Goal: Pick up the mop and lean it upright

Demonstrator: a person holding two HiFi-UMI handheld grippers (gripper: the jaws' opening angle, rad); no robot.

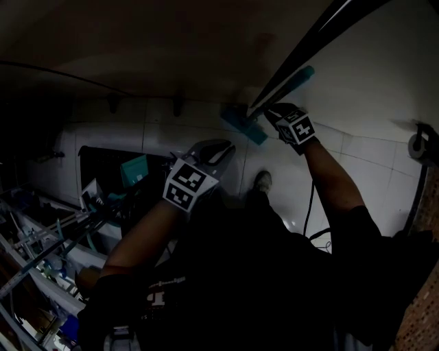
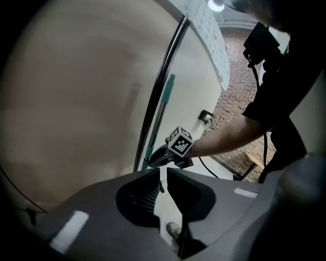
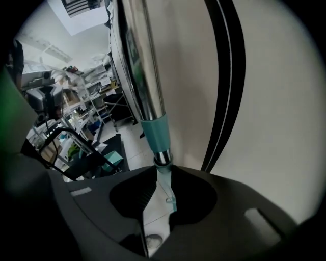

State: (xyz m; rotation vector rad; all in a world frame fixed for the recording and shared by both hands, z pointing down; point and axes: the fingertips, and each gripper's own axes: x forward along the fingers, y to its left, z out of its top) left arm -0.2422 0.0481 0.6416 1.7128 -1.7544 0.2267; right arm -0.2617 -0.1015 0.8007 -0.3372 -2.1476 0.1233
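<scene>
The mop handle (image 1: 295, 68) runs off the head view's top edge.

You have a white tiled floor (image 1: 370, 164) under you. A black strip (image 3: 226, 76) runs up the pale wall (image 2: 76, 92) ahead. On your left stand cluttered metal shelves (image 1: 34, 267), with a teal box (image 1: 135, 169) near them. Farther off is a brick-patterned wall (image 2: 234, 102), and a lamp (image 2: 216, 4) is lit overhead.

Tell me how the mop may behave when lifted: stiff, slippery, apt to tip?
The mop's pole looks like polished metal: probably stiff, perhaps slippery. It is long, and the right gripper holds it low, next to the teal collar, so the top may swing or tip.
</scene>
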